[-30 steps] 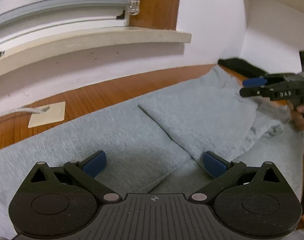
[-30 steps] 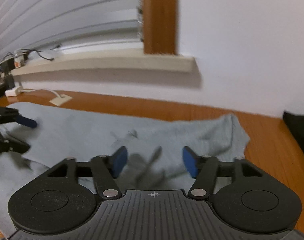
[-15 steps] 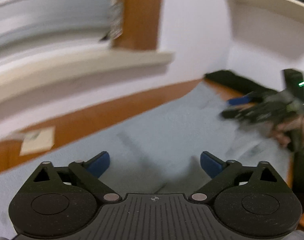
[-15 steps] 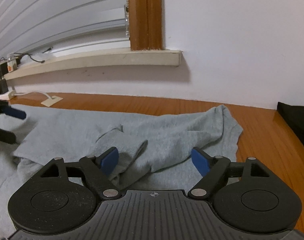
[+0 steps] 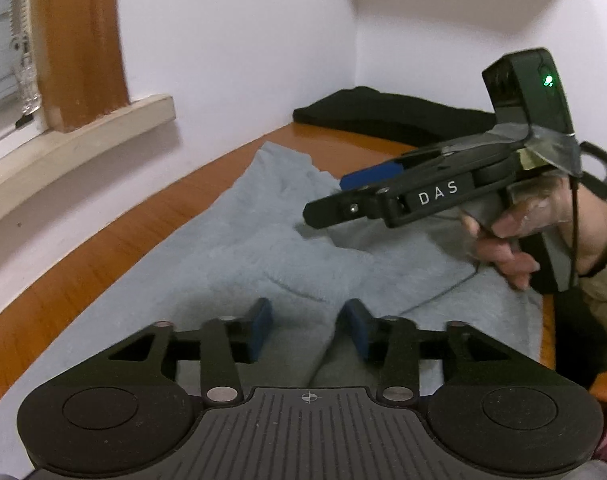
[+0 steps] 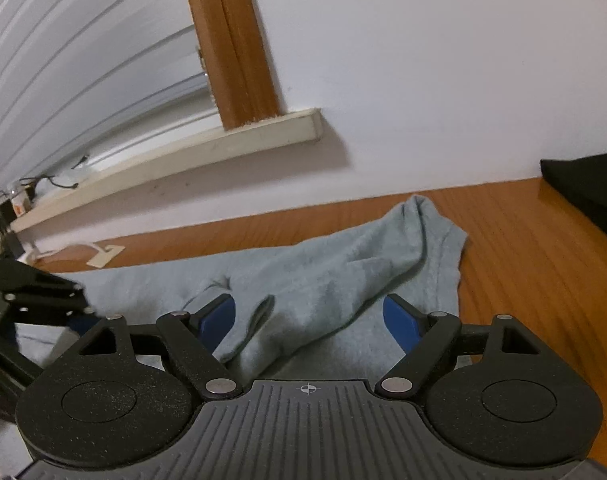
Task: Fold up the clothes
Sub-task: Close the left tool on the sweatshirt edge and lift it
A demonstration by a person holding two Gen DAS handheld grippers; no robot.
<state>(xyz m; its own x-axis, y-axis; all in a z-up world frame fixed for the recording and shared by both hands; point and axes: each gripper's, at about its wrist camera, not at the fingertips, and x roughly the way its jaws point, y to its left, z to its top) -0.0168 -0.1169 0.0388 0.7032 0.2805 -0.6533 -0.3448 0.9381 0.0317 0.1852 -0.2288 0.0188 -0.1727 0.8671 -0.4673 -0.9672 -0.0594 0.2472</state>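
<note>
Pale grey-blue fleecy knit garment (image 5: 263, 240) lies rumpled along the orange-brown wooden surface (image 6: 523, 264), its bunched end near the wall-side edge. Looks light, soft and limp; likely to sag and drag, not slip. Best hold: a raised ridge or the seamed hem (image 6: 443, 256), pinching both layers. Left claw (image 5: 307, 330) half spread, jaws just closing, a fold rising between them, pads not yet pressing. Right claw (image 6: 309, 316) spread wide over a hump of cloth, gripping nothing.
</note>
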